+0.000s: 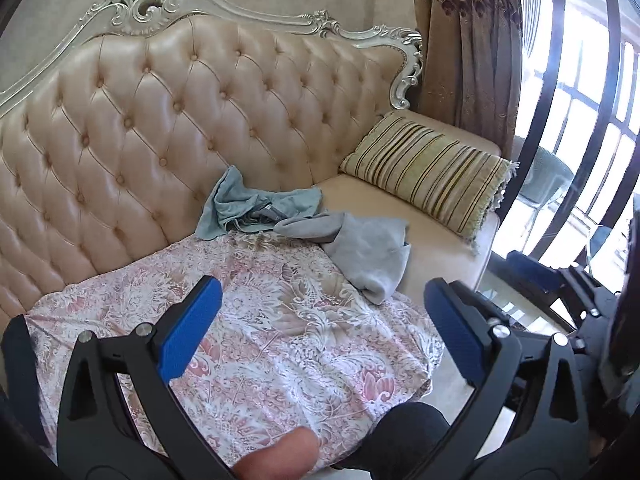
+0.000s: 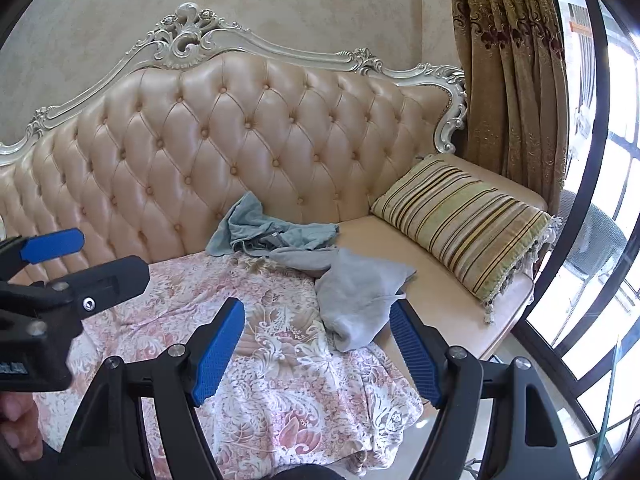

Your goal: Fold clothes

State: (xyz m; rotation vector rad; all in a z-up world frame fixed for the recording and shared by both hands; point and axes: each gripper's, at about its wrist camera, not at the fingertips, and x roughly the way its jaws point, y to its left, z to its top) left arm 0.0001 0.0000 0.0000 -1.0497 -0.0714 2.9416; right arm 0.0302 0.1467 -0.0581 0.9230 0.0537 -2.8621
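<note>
Two pieces of clothing are lying in loose heaps at the back of the sofa seat, neither one folded. The blue-green garment is slumping partly up against the tufted backrest, and the grey garment is sitting just in front of it and to its right, touching it, with one end rolled over on itself. Both are resting at the far edge of the flowered cloth, which is spreading flat over the seat and hanging off the front edge; it is probably serving as a clean, even surface for folding.

The left tongs are hovering above the flowered cloth with their blue pads wide apart and nothing between them. The right tongs are likewise standing apart and holding nothing, and they are pointing toward the grey garment's near end, which suggests that piece is the likelier one to be taken up. The striped cushion is lying well to the right, clear of the working area.

Crumpled as they are, both garments will need spreading out flat before any crease can be made cleanly.
</note>
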